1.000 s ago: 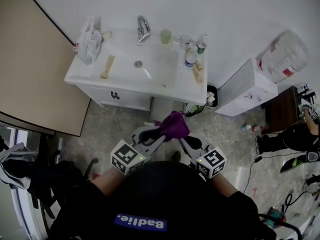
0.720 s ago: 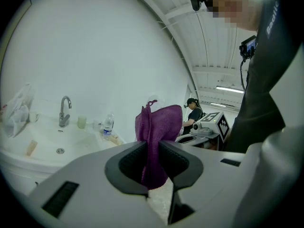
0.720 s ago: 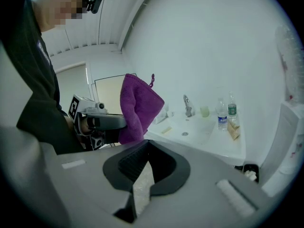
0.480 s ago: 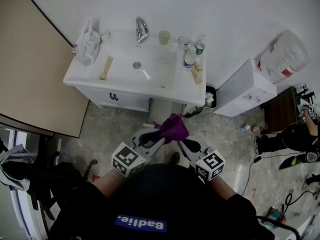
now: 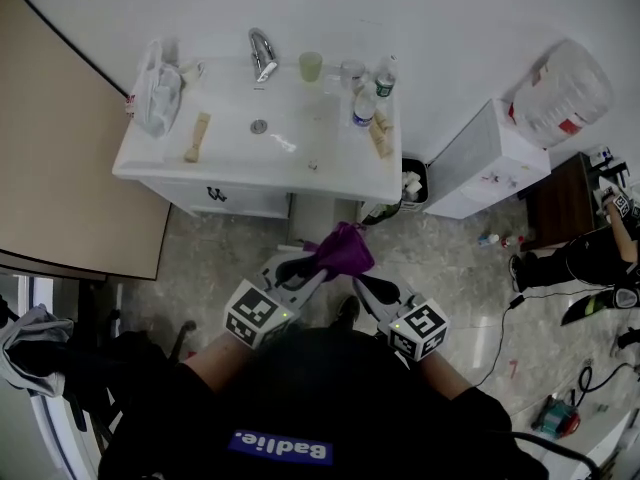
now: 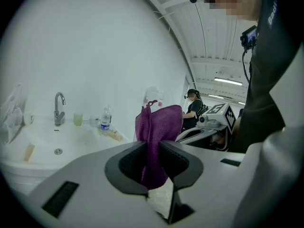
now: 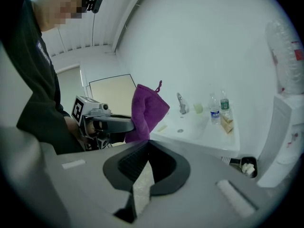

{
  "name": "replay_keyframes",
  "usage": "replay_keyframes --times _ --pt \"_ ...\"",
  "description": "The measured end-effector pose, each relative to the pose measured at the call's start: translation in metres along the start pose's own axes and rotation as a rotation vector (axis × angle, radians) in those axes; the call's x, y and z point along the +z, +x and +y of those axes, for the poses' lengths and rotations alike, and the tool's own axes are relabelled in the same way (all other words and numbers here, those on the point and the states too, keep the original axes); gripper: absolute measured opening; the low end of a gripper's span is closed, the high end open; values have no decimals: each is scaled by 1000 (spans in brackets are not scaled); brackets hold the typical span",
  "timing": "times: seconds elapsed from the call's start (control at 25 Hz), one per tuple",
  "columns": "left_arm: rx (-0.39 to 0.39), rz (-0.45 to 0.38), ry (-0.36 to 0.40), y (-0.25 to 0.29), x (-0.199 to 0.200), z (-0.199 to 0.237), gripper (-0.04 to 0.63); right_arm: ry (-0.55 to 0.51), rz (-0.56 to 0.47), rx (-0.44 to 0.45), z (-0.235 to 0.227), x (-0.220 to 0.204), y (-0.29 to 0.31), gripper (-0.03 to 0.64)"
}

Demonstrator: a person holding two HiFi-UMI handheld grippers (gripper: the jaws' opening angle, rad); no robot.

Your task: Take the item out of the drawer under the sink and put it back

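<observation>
**A:** Where's the cloth [image 6: 156, 127] right now?

**B:** In my left hand-held gripper [image 6: 153, 156], pinched between the pads. It is up in the air in front of me, above the floor and well short of the sink [image 5: 300, 133]. My right hand-held gripper [image 7: 147, 163] has its jaws together on nothing and sits just beside the left one.

**A:** How does it lie?

**B:** Its long axis runs along the left jaws. Most of it stands out past the tips, with the small hanging loop at the far end pointing toward the sink. A short tail hangs back through the pads.

**A:** And the way back in?

**B:** The drawer [image 5: 240, 200] front looks shut to me, so I'd hook its handle with the empty right one first. Then I'd bring the cloth in low, loop end leading, and let go only once it's over the open drawer. The free end is floppy and could snag on the drawer edge.
</observation>
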State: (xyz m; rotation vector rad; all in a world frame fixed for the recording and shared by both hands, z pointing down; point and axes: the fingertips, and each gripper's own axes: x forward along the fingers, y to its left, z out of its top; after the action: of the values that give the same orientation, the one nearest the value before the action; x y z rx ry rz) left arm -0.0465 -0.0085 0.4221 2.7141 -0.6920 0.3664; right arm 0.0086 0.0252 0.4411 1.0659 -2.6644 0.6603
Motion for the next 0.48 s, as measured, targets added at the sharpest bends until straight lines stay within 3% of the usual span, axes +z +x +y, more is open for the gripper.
replay_keyframes --times 0.48 --pt "38 208 146 81 -60 48 80 74 18 -50 -41 -21 -18 2"
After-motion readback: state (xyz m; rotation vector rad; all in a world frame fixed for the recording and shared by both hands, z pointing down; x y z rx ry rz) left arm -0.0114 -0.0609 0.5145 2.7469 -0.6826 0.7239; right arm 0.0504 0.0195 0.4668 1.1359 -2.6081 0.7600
